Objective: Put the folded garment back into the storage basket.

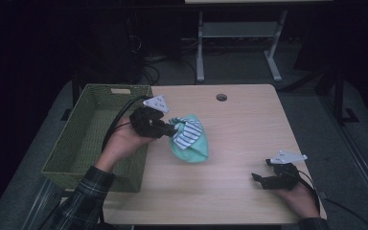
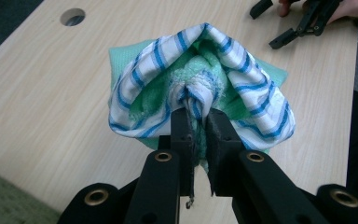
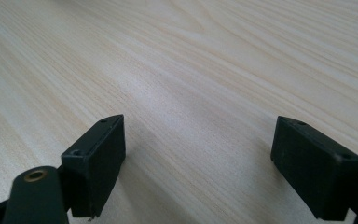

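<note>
The left hand-held gripper [image 2: 196, 122] is clamped on a bunched fold of the striped-and-green cloth [image 1: 189, 138], held just beside the wicker basket [image 1: 84, 143] (not yet inside), while the right hand-held gripper [image 1: 260, 180] rests released on the desk [image 1: 249, 129].

A bunched cloth bundle [image 1: 189, 138], mint green with a blue-striped white layer, hangs pinched just above the table's left-middle.

Plaid sleeve [image 1: 88, 191], black grippers, brass-ringed screws, grey three-cornered plates, black cables
</note>
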{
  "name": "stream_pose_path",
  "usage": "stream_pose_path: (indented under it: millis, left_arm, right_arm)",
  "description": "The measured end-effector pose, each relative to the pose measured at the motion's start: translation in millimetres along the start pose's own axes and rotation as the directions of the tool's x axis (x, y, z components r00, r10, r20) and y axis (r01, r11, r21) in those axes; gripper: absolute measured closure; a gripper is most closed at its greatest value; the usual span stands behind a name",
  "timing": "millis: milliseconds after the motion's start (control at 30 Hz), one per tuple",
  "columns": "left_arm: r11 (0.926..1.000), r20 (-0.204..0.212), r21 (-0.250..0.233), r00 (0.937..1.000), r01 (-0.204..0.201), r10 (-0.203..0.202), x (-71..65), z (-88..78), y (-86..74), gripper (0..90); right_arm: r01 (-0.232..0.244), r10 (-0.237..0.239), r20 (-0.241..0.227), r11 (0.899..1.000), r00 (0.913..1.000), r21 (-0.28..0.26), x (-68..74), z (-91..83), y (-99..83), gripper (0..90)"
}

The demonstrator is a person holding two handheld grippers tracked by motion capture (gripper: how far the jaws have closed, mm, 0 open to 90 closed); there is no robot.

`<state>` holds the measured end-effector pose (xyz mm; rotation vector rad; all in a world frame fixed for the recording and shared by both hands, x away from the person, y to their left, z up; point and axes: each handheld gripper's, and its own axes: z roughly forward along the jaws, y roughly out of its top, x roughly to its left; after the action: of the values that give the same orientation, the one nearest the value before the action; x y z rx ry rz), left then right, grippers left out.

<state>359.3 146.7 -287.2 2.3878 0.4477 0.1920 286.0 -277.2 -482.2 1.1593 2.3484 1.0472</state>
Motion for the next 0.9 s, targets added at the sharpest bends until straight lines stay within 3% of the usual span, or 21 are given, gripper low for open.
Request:
stream_pose_path:
  millis: [400, 667, 900]
  left_arm:
    - [0.9962, -0.083, -0.058, 0.9941, 0.065, -0.070, 20.3, -49.1, -19.1, 82.4]
    - [0.9887, -0.138, -0.081, 0.9810, 0.126, -0.136, 35.8, -78.3, -42.8, 82.4]
    - [0.9781, -0.178, -0.101, 0.9639, 0.182, -0.198, 47.3, -98.8, -65.9, 82.4]
  right_arm:
    - [-0.005, 0.005, 0.003, 1.000, 1.0000, 0.001, 0.1, 0.0, 0.0, 17.4]
    - [-0.005, 0.005, 0.006, 1.000, 1.0000, 0.002, 0.0, 0.0, 0.0, 17.5]
    - [-0.005, 0.005, 0.007, 1.000, 1.0000, 0.001, 0.0, 0.1, 0.1, 17.5]
